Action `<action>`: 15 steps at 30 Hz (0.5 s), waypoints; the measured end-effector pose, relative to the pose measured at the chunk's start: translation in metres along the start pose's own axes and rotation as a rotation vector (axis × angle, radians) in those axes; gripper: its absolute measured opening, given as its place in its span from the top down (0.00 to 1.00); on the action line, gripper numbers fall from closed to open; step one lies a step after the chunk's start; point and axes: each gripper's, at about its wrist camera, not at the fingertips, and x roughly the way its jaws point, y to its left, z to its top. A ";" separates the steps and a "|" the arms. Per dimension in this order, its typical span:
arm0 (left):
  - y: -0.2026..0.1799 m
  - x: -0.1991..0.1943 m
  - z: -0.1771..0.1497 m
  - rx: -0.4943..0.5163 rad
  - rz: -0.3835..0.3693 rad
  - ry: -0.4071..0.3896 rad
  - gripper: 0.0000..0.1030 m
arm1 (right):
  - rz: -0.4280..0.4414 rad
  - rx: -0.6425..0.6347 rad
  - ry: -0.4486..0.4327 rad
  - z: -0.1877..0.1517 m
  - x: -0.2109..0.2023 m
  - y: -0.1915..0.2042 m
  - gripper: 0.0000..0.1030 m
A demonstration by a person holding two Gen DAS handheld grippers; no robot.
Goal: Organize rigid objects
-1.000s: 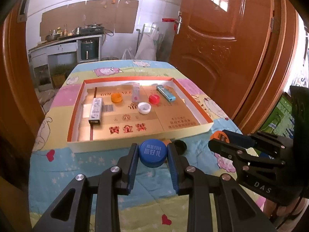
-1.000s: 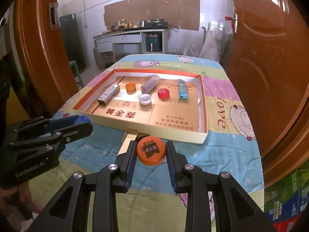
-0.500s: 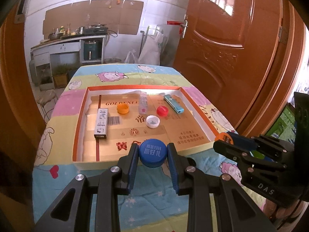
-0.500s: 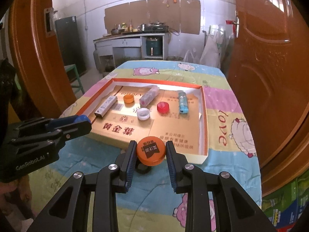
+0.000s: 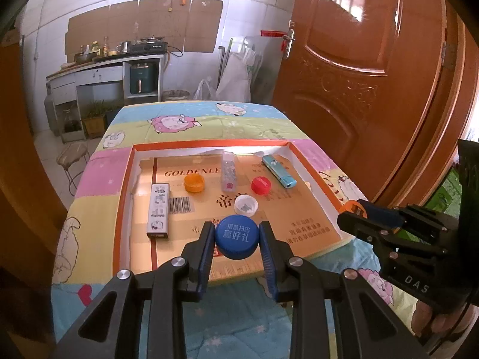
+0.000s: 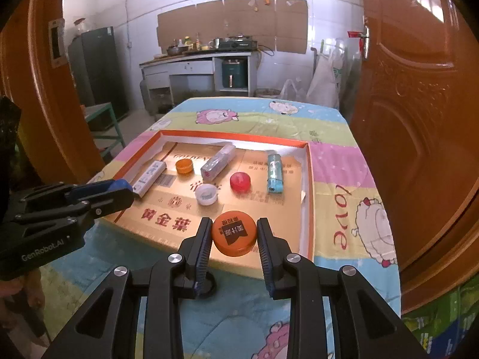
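Blue first. See the blue cap [image 5: 236,239] pinched flat in the left tool [image 5: 237,228], clamped from both sides, printed top up. See the big orange cap [image 6: 234,237] pinched the same way in the right tool [image 6: 233,224], also clamped tight. Both up in the air, over the near edge of the cardboard tray [image 5: 125,197], side by side, not touching.

Hold both grips firm. No squeezing harder, no letting go early. Carry the caps level, tops up, to stop any slipping out of the pads.

Go over the near wall of the tray, not into it. Then look for bare cardboard. Plenty of free floor at the front, near the big red letters. Go down slowly and let go only with the cap resting flat on the cardboard. Dropping from high up probably means rolling away.

Put the caps near the other caps, most likely the tidy way: just past the front, the white cap [image 5: 246,205], open side up; a bit farther, the red cap [image 5: 261,185] and the small orange cap [image 5: 194,183]. Leave a gap to avoid bumping them.

Stay clear of the long things too: the white box [image 5: 158,209] on the left, the clear tube [image 5: 229,172] in the middle, the blue lighter [image 5: 279,171] at the far right.

Mind the two tools, close together. Set one cap down, then the other, well apart on the surface [image 5: 89,179] side of things.
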 end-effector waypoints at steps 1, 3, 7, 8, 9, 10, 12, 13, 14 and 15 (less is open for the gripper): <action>0.001 0.002 0.002 0.001 0.002 0.001 0.70 | -0.001 -0.001 -0.001 0.001 0.001 -0.001 0.70; 0.003 0.006 0.005 0.001 0.005 0.004 0.70 | -0.002 -0.004 -0.003 0.005 0.005 -0.002 0.70; 0.006 0.016 0.012 0.001 0.012 0.011 0.70 | -0.003 -0.010 -0.001 0.011 0.014 -0.004 0.70; 0.007 0.019 0.013 0.000 0.013 0.014 0.70 | -0.003 -0.011 0.001 0.011 0.016 -0.004 0.70; 0.008 0.021 0.014 -0.001 0.014 0.016 0.70 | -0.002 -0.010 0.004 0.012 0.019 -0.005 0.70; 0.009 0.023 0.015 -0.002 0.015 0.019 0.70 | 0.000 -0.009 0.007 0.013 0.023 -0.005 0.70; 0.011 0.029 0.017 -0.006 0.015 0.026 0.70 | 0.003 -0.007 0.014 0.015 0.029 -0.006 0.70; 0.012 0.032 0.018 -0.008 0.015 0.029 0.70 | 0.003 -0.006 0.017 0.015 0.032 -0.007 0.70; 0.013 0.035 0.018 -0.009 0.014 0.032 0.70 | 0.005 -0.004 0.020 0.016 0.034 -0.008 0.70; 0.014 0.037 0.019 -0.010 0.015 0.034 0.70 | 0.008 -0.001 0.024 0.017 0.039 -0.009 0.70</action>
